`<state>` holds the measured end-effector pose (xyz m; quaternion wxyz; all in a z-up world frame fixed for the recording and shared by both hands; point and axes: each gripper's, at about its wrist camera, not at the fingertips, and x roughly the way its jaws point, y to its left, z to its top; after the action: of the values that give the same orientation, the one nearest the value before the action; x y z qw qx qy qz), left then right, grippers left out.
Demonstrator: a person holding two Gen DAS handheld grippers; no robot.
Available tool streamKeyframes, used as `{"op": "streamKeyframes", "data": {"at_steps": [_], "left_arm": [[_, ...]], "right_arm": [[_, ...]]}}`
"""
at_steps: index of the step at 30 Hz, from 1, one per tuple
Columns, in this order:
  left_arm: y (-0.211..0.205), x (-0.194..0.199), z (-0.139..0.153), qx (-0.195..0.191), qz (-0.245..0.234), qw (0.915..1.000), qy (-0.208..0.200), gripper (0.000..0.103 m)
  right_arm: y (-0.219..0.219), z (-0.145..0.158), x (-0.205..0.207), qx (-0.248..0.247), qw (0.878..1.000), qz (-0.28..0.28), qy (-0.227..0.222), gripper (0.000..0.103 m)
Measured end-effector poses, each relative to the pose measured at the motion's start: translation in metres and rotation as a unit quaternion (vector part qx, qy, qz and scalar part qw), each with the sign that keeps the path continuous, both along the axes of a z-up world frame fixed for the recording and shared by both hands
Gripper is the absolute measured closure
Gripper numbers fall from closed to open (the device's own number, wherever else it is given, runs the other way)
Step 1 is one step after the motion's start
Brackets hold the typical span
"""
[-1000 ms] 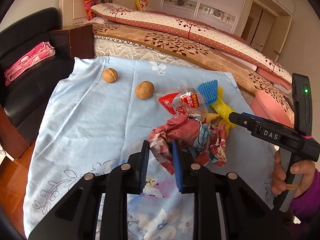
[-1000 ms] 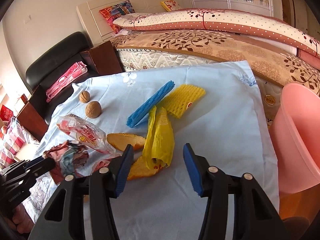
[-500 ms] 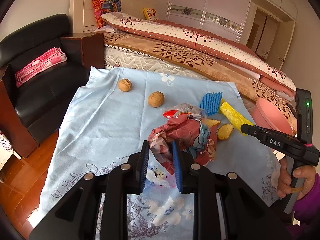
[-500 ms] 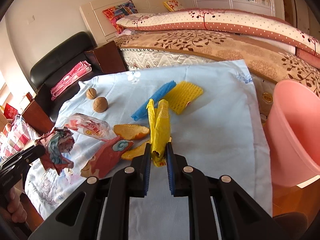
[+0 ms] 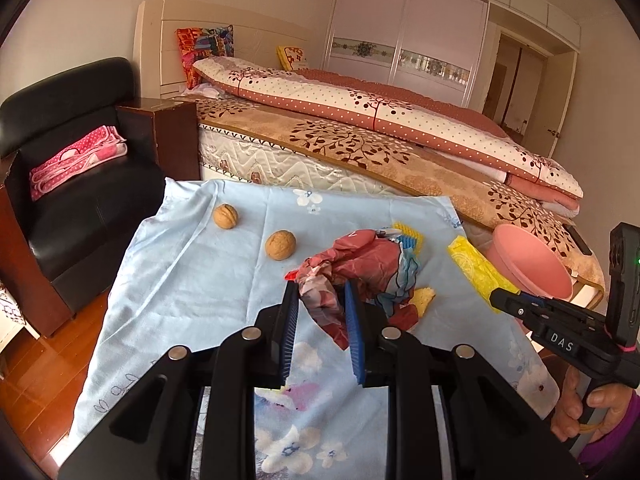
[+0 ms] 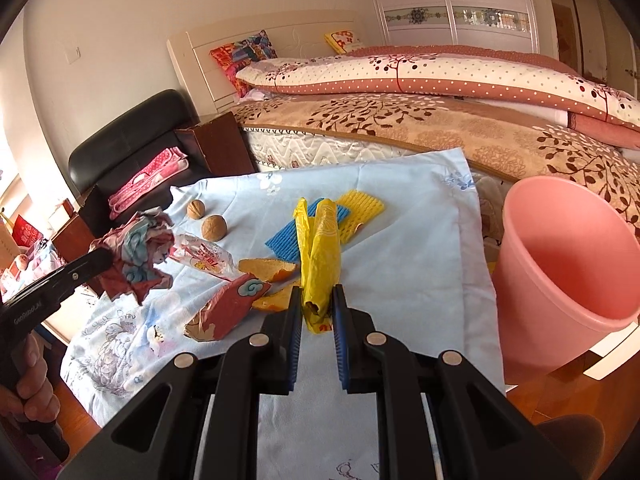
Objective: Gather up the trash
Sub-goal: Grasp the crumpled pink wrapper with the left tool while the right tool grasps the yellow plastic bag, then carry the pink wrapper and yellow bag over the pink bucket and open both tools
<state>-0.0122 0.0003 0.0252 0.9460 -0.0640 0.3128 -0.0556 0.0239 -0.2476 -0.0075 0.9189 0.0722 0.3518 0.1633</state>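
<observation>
Our right tool (image 6: 316, 312) grips the yellow bag (image 6: 320, 248) and our left tool (image 5: 320, 312) grips the crumpled wrapper (image 5: 360, 268), both lifted off the table (image 6: 420, 260). We judge this the carry step: next, both go over the pink bin (image 6: 572, 256) at right for release.

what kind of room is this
A home bedroom, most likely: a made bed with a headboard, a sliding-door wardrobe behind it, and a black armchair beside it.

Pink bin (image 6: 568, 264) mouth open beside cloth (image 6: 420, 264).
</observation>
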Motion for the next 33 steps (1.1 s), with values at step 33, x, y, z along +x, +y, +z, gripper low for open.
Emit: {"op": "streamKeyframes", "data": {"at_steps": [33], "left_arm": [[-0.151,0.061,0.016,0.026,-0.119,0.9914,-0.047,0.080]], "right_arm": [[-0.110,0.017,-0.006,0.012,0.986,-0.158,-0.040,0.089]]}}
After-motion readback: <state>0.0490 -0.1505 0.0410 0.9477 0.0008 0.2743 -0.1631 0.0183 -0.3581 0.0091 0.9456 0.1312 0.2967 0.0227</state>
